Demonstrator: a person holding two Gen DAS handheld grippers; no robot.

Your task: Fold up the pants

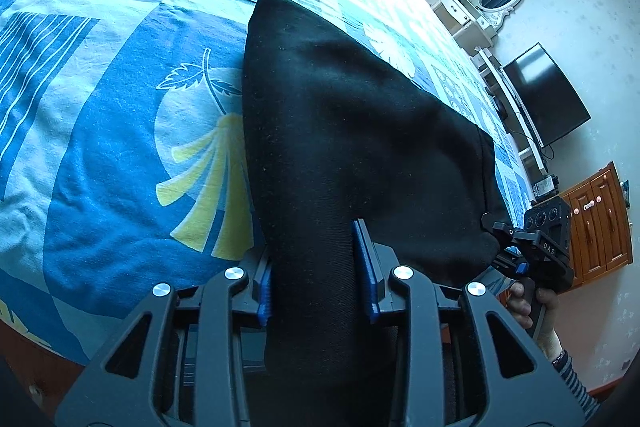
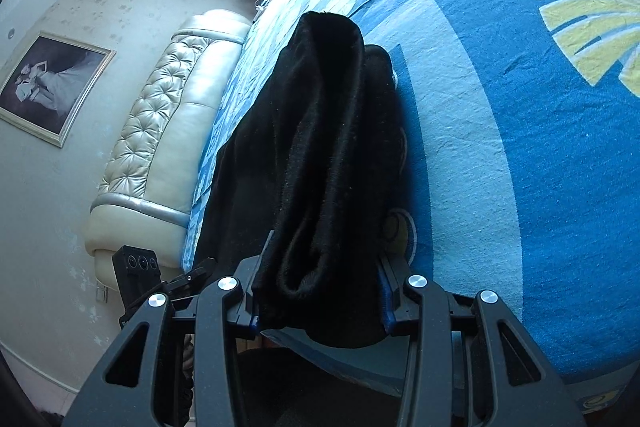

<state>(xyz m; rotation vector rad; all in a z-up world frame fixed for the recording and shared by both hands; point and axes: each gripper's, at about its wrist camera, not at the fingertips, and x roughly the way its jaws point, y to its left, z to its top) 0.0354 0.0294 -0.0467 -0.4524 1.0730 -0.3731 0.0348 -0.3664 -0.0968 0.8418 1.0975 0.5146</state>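
Note:
Black pants (image 1: 340, 131) hang lifted over a bed with a blue patterned sheet (image 1: 100, 147). My left gripper (image 1: 316, 267) is shut on one bunched end of the pants between its blue pads. My right gripper (image 2: 320, 291) is shut on another thick, folded part of the pants (image 2: 320, 155). The right gripper also shows in the left wrist view (image 1: 520, 251), at the pants' right corner. The far end of the pants rests on or near the sheet; contact is not clear.
The bed's padded cream headboard (image 2: 160, 131) and a framed picture (image 2: 48, 83) are on the left in the right wrist view. A dark TV (image 1: 548, 95), white shelves and a wooden cabinet (image 1: 600, 223) stand beyond the bed's edge.

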